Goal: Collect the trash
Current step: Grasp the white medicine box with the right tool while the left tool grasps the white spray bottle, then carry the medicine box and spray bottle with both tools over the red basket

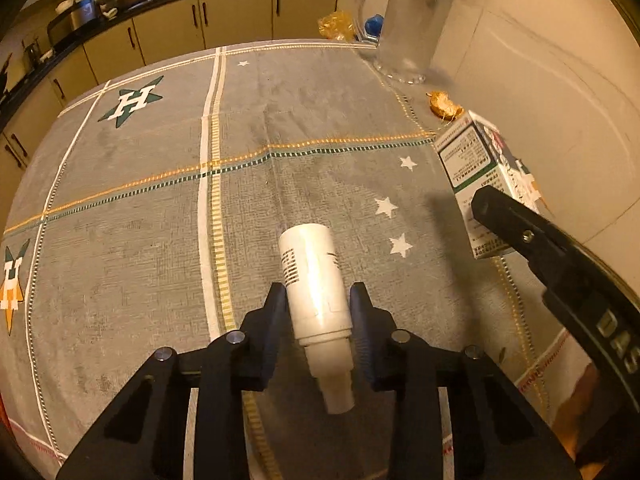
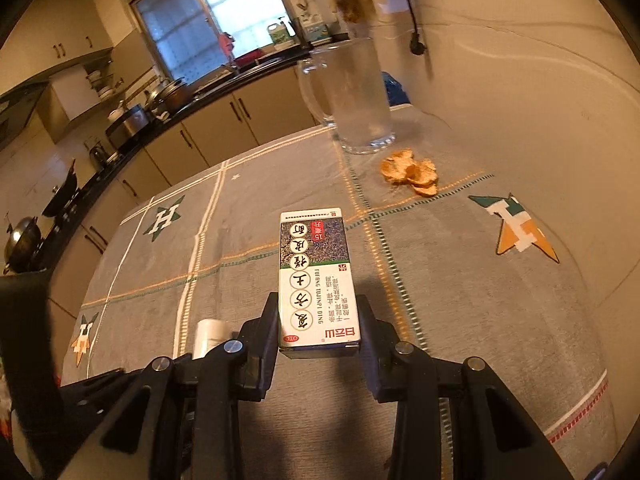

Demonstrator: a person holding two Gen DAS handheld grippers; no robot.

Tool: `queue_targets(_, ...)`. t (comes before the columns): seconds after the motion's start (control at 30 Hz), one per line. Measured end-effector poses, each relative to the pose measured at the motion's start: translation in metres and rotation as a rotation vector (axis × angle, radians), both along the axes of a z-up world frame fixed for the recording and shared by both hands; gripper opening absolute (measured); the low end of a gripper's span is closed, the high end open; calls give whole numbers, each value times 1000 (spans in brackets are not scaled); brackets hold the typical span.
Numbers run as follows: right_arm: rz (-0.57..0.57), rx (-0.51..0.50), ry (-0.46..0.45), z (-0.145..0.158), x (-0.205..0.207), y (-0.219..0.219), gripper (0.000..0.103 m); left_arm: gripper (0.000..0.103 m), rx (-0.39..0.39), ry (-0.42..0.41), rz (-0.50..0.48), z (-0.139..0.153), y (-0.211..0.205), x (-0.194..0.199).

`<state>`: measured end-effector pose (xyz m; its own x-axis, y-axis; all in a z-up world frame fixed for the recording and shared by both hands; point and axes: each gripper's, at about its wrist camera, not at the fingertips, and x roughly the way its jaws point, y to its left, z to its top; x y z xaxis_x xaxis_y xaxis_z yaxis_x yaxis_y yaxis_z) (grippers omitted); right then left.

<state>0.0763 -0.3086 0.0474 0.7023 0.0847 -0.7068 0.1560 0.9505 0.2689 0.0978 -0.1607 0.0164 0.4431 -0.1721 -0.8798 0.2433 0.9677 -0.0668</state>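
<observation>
Your left tool (image 1: pixel 318 304) is closed on the white plastic bottle (image 1: pixel 314 280), one finger on each side of the body, the capped neck pointing back toward the camera and the base forward. The bottle looks lifted clear of the grey patterned cloth on the worktop (image 1: pixel 140 208), though how far clear is hard to tell.

Your right tool (image 2: pixel 318 320) is clamped on the near end of the medicine carton (image 2: pixel 316 276), printed face up, its far end jutting out over the cloth. In the left view the same carton (image 1: pixel 480 176) sits tilted above the cloth near the wall, with the right tool's finger across it.

So, as I judge it, both pickups are made and you are at the carry step. No bin or bag shows in either view, so the next move calls for finding the receptacle and carrying both pieces to it without loosening either grip.

Orange peel (image 2: pixel 410 172) lies on the cloth just beside the glass mug (image 2: pixel 356 96), so it is yet to be collected; mind the mug when you reach for it.
</observation>
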Motion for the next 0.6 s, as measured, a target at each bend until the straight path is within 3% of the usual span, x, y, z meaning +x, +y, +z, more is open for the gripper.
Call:
queue_targets(0.17,30,-27,-10,1,0,10,39,29,20,-20,8,-2,9,-6)
queue_targets(0.6,279,-193,-14,-17,-11,97,38,29,16,-99,167,4,115,-54)
